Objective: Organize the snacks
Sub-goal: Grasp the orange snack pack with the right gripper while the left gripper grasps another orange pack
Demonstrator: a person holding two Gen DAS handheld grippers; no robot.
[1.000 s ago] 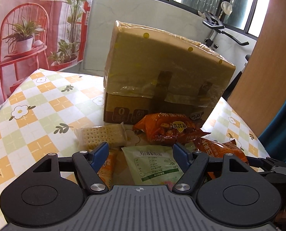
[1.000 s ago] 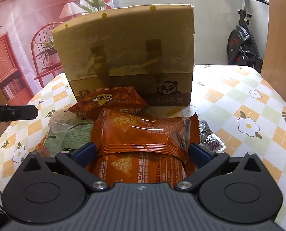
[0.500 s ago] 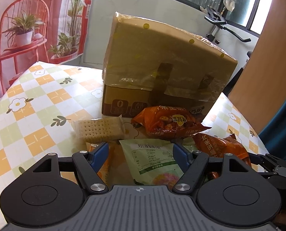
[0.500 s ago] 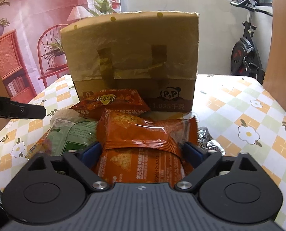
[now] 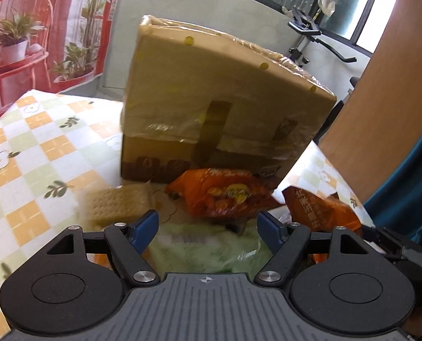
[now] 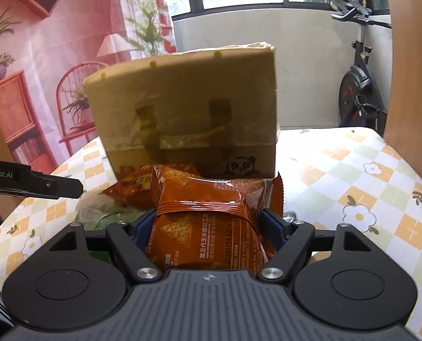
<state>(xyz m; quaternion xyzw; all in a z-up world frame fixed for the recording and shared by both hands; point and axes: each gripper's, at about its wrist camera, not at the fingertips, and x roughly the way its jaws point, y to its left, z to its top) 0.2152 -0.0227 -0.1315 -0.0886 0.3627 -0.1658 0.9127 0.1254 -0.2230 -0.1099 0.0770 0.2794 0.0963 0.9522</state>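
Left tongs point(image 5: 208, 224) are tipped down toward the table point(image 5: 31, 170), jaws apart and just been opening a bit more, with a blurry green pack point(image 5: 208, 244) under the gap but the blue pads aren't pressing it. Right tongs point(image 6: 208, 221) are angled down too, jaws just been closing in, and now both pads squeeze the sides of an orange chip bag point(image 6: 208, 227), which looks lifted off the pile.

Going left to right in the left view: a cracker pack point(image 5: 114, 204) lies flat on the checkered cloth, then an orange snack bag point(image 5: 225, 199) just in front of the taped box point(image 5: 225, 96), then the chip bag at the far right edge, next to the other tongs' black body.

What only the left view gives you: the cracker pack, and the green pack's spot between the fingers. What only the right view gives you: the actual grip on the chip bag, the printed text on it, the panda print on the box, and the left tongs poking in from the left edge as a black bar. An exercise bike point(image 6: 358, 85) stands behind the table.
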